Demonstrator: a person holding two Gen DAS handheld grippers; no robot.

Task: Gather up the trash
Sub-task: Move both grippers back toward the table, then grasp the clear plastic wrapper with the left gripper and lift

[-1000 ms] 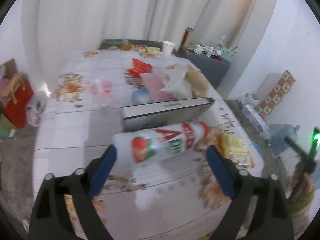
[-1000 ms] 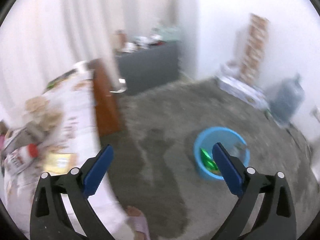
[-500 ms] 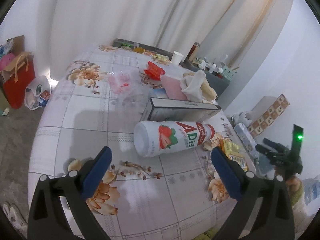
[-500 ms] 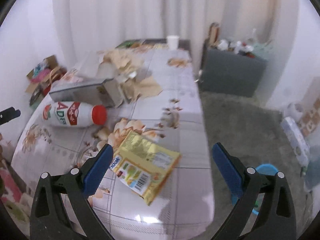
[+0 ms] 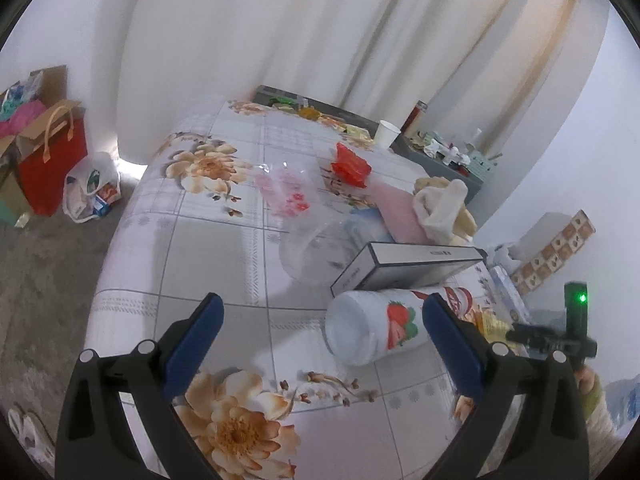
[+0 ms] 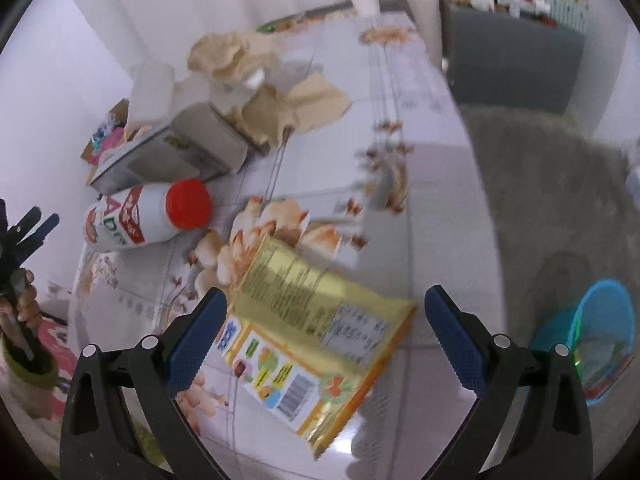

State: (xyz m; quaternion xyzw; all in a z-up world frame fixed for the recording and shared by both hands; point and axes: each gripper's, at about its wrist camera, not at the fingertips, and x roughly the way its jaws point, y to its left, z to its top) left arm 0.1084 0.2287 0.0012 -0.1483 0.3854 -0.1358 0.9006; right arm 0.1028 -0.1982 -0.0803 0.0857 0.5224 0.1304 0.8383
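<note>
A white strawberry-print bottle with a red cap (image 5: 378, 330) (image 6: 140, 216) lies on its side on the floral table (image 5: 208, 264). My left gripper (image 5: 320, 340) is open and empty, above the table just left of the bottle. A yellow snack packet (image 6: 316, 328) lies flat near the table's right edge. My right gripper (image 6: 322, 332) is open, hovering over the packet with a finger on either side. A blue bin (image 6: 596, 340) with trash inside stands on the grey carpet to the right.
A grey box (image 5: 408, 266) (image 6: 176, 152), crumpled brown paper (image 6: 272, 92), clear plastic (image 5: 316, 248), a red wrapper (image 5: 350, 164) and a paper cup (image 6: 364, 0) lie on the table. A red bag (image 5: 52, 160) stands on the floor at left. A dark cabinet (image 6: 512, 64) stands behind.
My right gripper swung from the bin on the floor back over the table and moved in above the yellow packet. My left gripper shifted left; the bottle now sits by its right finger.
</note>
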